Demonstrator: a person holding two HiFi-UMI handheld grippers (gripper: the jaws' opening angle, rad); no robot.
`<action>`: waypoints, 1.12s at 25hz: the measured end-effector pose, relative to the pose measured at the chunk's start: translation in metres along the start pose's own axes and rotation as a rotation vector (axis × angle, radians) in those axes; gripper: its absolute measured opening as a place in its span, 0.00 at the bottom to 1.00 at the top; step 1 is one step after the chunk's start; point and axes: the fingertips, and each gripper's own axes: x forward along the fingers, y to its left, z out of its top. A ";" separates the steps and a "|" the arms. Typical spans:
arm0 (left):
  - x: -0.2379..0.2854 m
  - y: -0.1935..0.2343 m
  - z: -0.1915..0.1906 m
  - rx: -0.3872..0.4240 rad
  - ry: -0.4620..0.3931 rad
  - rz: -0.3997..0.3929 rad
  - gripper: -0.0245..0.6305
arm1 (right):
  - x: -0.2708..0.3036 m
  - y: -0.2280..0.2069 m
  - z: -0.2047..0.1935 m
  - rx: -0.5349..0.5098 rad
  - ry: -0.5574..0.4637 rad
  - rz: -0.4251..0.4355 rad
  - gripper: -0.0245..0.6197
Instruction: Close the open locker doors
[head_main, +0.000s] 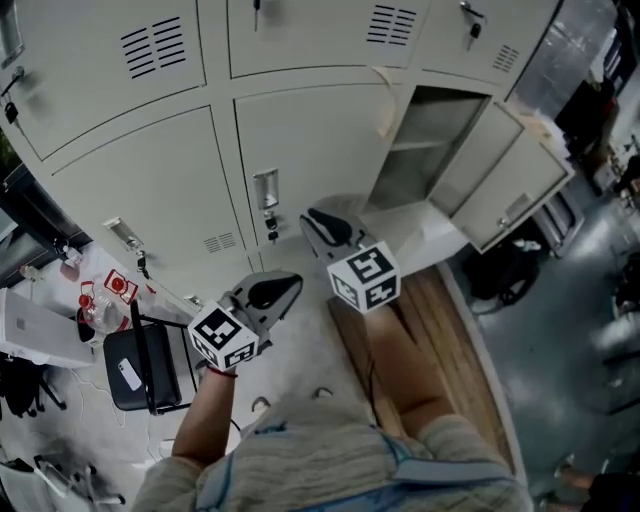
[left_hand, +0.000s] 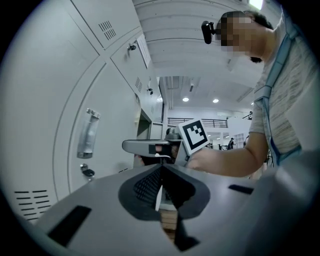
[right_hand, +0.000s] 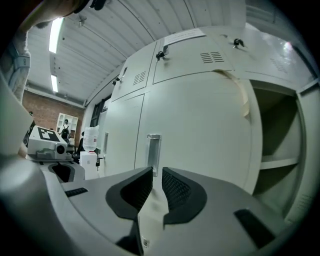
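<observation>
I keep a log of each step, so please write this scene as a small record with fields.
open door: one, at the right, swung wide
inside it: a shelf
left gripper: jaws together, holding nothing
right gripper: jaws slightly apart, holding nothing, facing a closed door's handle
contact with open door: none, both grippers apart from it

Hall with a ribbed ceiling and a grey floor

The ceiling (right_hand: 110, 30) is pale ribbed panelling, with a long strip light (right_hand: 54, 35) burning along it. Farther off, round ceiling lamps (left_hand: 185, 99) glow above a dark railing (left_hand: 200, 120). A brick wall (right_hand: 42, 112) closes the far end, with white shelving (right_hand: 66, 124) against it and a water dispenser (right_hand: 89, 147) nearer. The floor (head_main: 570, 340) is smooth grey, with a strip of wooden boards (head_main: 450, 335) laid on it.
</observation>
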 end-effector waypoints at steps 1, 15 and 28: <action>0.011 -0.005 0.001 0.005 0.000 -0.019 0.04 | -0.012 -0.008 -0.001 0.007 -0.003 -0.013 0.13; 0.178 -0.085 0.013 0.066 -0.003 -0.255 0.04 | -0.208 -0.154 -0.041 0.103 -0.001 -0.264 0.13; 0.296 -0.127 0.021 0.070 0.014 -0.356 0.04 | -0.345 -0.291 -0.084 0.135 0.017 -0.488 0.13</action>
